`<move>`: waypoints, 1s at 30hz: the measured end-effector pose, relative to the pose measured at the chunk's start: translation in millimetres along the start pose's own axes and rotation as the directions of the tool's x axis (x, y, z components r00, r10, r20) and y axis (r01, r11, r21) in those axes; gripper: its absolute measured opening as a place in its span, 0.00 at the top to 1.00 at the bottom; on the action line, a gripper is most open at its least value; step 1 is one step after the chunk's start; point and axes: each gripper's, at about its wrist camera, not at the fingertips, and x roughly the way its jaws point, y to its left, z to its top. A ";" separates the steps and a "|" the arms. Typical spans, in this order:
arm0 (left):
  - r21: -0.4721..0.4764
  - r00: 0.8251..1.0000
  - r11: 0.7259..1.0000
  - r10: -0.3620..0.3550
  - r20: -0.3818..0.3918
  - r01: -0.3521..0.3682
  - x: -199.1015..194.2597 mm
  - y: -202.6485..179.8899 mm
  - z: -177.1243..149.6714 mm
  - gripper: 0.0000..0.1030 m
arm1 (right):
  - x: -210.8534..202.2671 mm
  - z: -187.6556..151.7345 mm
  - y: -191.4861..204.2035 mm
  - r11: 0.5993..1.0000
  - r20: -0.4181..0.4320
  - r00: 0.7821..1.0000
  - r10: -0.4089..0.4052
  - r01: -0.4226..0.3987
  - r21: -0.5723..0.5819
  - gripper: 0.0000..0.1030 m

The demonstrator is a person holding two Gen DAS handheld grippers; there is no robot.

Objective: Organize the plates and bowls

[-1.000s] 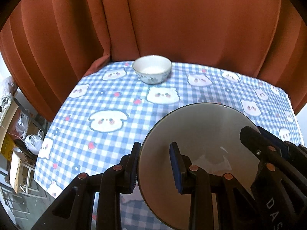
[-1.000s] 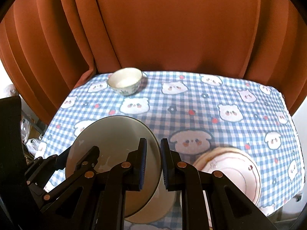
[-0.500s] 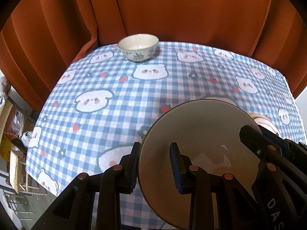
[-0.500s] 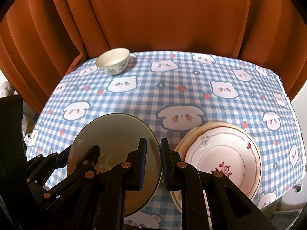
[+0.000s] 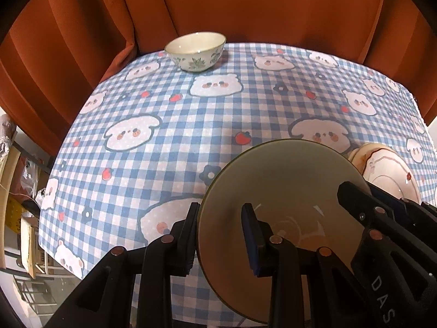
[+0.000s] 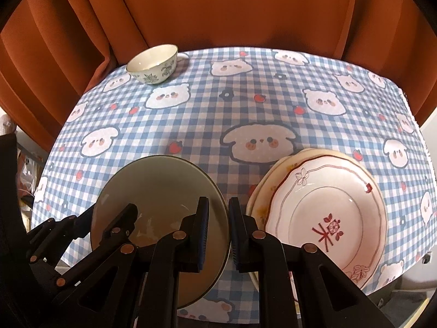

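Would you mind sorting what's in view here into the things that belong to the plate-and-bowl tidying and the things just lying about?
Part of the job:
- grey-green plate, its rim between the fingers of the left gripper and the right gripper
- stack of pink patterned plates
- small leaf-patterned bowl

Just lying about:
- checked tablecloth
- rust curtain
- clutter beyond the table's left edge

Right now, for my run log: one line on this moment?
both tongs grip olive round dish | above checked tablecloth | beside pink plate stack

Olive plate (image 6: 161, 191) held tilted, pink plates (image 6: 327, 213) stacked, bowl (image 6: 153, 64) upright
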 end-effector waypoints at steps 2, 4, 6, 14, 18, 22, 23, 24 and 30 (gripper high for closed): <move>0.003 1.000 1.000 0.000 -0.010 0.000 4.0 0.9 -0.8 0.72 | 4.6 -0.3 1.8 1.000 -0.010 1.000 -0.003 0.003 -0.002 0.82; 0.009 1.000 1.000 -0.001 -0.013 0.001 6.4 0.6 -1.0 0.72 | 7.7 -0.5 2.6 1.000 -0.017 1.000 -0.007 0.007 -0.002 0.82; 0.018 1.000 1.000 -0.006 -0.015 0.006 8.7 -0.7 -0.5 0.72 | 10.7 -0.4 2.2 1.000 -0.021 1.000 -0.015 0.015 -0.002 0.82; 0.056 0.999 0.998 -0.018 0.028 0.016 11.5 -2.4 0.3 0.72 | 14.3 -1.7 1.9 0.999 0.006 0.999 -0.036 0.036 0.002 0.82; 0.084 0.997 0.994 -0.066 0.026 0.063 14.2 -1.3 -1.1 0.64 | 18.2 -6.4 1.0 0.999 -0.004 0.999 -0.033 0.034 0.037 0.80; 0.091 0.993 0.989 -0.118 0.004 0.117 17.8 3.3 -1.1 0.60 | 19.5 -7.4 3.2 0.998 -0.019 0.999 -0.051 0.051 0.044 0.78; 0.093 0.992 0.988 -0.126 0.000 0.126 18.3 3.8 -1.6 0.59 | 19.6 -7.6 4.7 0.997 -0.025 0.998 -0.058 0.059 0.042 0.77; 0.099 0.991 0.986 -0.134 -0.004 0.134 18.2 5.0 -1.6 0.54 | 19.4 -7.8 5.5 0.997 -0.029 0.998 -0.063 0.064 0.044 0.77; 0.132 0.984 0.977 -0.172 0.034 0.167 7.6 14.1 1.5 0.37 | 10.1 -7.2 7.4 0.994 -0.027 0.997 -0.071 0.072 0.079 0.73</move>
